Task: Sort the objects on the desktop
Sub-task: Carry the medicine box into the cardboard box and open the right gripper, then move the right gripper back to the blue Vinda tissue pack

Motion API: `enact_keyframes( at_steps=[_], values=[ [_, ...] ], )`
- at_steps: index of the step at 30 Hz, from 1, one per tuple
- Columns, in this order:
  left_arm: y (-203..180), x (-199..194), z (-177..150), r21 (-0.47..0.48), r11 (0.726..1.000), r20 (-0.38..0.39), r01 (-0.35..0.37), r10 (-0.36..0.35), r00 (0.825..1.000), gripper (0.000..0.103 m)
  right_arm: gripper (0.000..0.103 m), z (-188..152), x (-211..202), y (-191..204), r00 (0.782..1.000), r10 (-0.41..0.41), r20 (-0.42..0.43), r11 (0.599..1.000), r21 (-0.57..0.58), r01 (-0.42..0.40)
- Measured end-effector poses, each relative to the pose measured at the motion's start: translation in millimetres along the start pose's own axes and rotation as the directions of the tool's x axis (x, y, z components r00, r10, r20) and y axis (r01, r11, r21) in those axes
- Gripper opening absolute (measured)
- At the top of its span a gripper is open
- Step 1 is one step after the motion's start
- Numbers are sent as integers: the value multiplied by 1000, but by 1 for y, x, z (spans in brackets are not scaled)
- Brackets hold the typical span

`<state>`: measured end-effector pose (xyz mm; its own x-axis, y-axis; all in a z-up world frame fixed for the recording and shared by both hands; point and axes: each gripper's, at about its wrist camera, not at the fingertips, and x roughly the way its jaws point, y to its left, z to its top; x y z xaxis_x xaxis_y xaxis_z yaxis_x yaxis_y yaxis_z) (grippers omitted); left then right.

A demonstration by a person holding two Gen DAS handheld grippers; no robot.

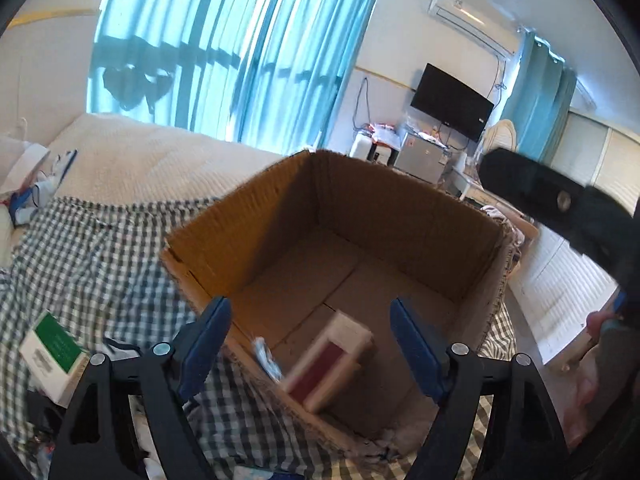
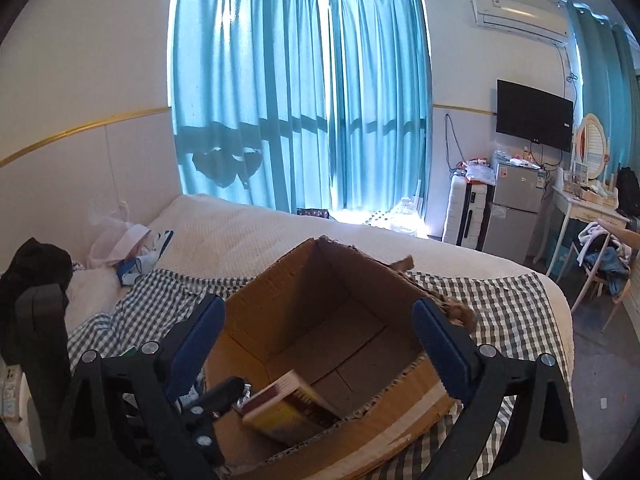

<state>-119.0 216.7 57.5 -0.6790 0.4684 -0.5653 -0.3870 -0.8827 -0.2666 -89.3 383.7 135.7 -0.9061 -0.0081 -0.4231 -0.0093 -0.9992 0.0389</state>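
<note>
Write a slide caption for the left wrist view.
Open left gripper above a cardboard box on checked cloth, a book lying inside.

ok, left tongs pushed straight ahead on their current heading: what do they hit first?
Probably the book lying in the cardboard box. The left tongs are open, empty and angled down into the box; depth is unclear, so possibly the box floor just beyond.
</note>
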Motion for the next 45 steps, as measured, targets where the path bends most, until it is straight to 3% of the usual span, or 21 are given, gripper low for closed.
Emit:
enact_keyframes(
  at_steps=[4, 8, 12, 17, 25, 27, 30, 32, 35, 40, 41, 44, 45],
  values=[
    [4, -32, 5, 42, 998, 23, -41, 40, 999, 84, 95, -2, -19, 3, 1000, 21, 14, 999, 32, -21],
    [22, -74, 3, 81, 987, 35, -135, 133, 990, 85, 95, -11, -39, 15, 997, 80, 19, 995, 65, -81],
    [47, -109, -2, 103, 971, 44, -214, 210, 977, 89, 95, -27, -57, 45, 995, 99, -1, 995, 2, -99],
    [84, -135, -41, 96, 953, 29, -288, 286, 958, 93, 95, -71, -69, 84, 993, 109, -47, 990, -88, -113],
    [142, -129, -127, 5, 928, -70, -372, 372, 926, 94, 95, -149, -49, 117, 978, 77, -193, 986, -130, -104],
    [155, -122, -154, -33, 909, -144, -415, 407, 902, 94, 95, -156, -42, 122, 976, 67, -208, 986, -135, -96],
    [167, -118, -178, -65, 873, -191, -484, 465, 865, 94, 95, -166, -32, 127, 972, 55, -227, 985, -146, -90],
    [173, -110, -183, -75, 865, -241, -495, 466, 851, 94, 95, -172, -28, 128, 970, 42, -238, 984, -156, -81],
    [178, -101, -191, -114, 872, -274, -476, 433, 859, 94, 95, -183, -20, 125, 963, 24, -267, 987, -147, -65],
    [173, -84, -212, -111, 863, -345, -494, 432, 833, 94, 95, -207, 0, 116, 938, 9, -346, 994, -103, -48],
    [167, -80, -217, -101, 859, -347, -501, 442, 827, 89, 95, -210, 3, 117, 935, 2, -354, 993, -110, -44],
    [154, -70, -227, -30, 854, -351, -519, 477, 806, 50, 95, -218, 11, 118, 928, -9, -373, 992, -123, -40],
    [152, -69, -229, -19, 849, -346, -528, 490, 800, 46, 95, -220, 13, 118, 926, -8, -377, 992, -123, -42]
  ],
)
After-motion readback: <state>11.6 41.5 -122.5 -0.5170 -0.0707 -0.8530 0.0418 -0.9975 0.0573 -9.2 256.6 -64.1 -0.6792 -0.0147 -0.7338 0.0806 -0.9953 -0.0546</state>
